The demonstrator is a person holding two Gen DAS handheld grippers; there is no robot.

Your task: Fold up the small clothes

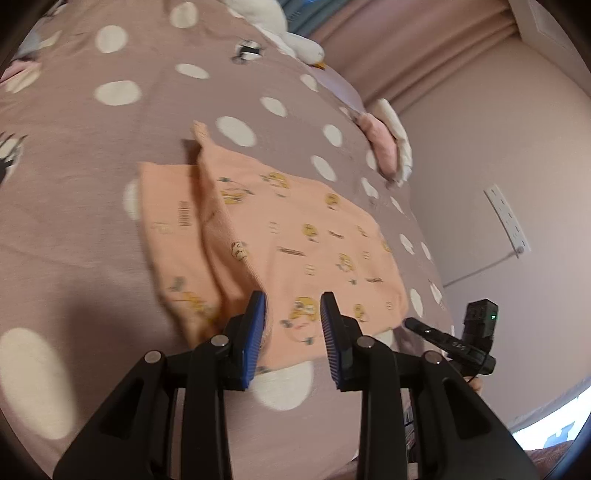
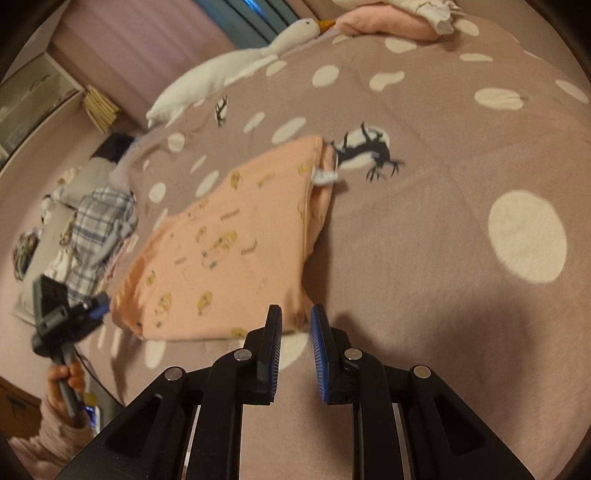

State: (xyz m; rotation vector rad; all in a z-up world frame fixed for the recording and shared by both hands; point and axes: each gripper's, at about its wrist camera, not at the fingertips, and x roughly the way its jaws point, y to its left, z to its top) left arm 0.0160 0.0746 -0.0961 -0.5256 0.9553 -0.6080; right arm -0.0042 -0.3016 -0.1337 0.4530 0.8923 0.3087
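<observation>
- On the bed, over the mauve spotted duvet (image 1: 110, 155), lies the peach garment (image 1: 280, 236) with small yellow cartoon prints, partly folded: one flap is laid over the body, a narrow end sticking out at the far side.
- My left tongs (image 1: 291, 325) hover over the garment's near edge, blue pads apart, nothing between them, no cloth pinched.
- My right tongs (image 2: 295, 332) sit just off the garment's near corner, pads slightly apart, empty too; bare duvet shows through the gap.
- From the right wrist view the garment (image 2: 229, 243) lies flat, a white label showing at its far edge beside a black deer print (image 2: 369, 155).
- White stuffed goose (image 2: 236, 70) rests at the far side of the bed; pink folded cloth (image 2: 384, 22) near its beak.
- Plaid clothing (image 2: 103, 229) is heaped off the bed's left side.
</observation>
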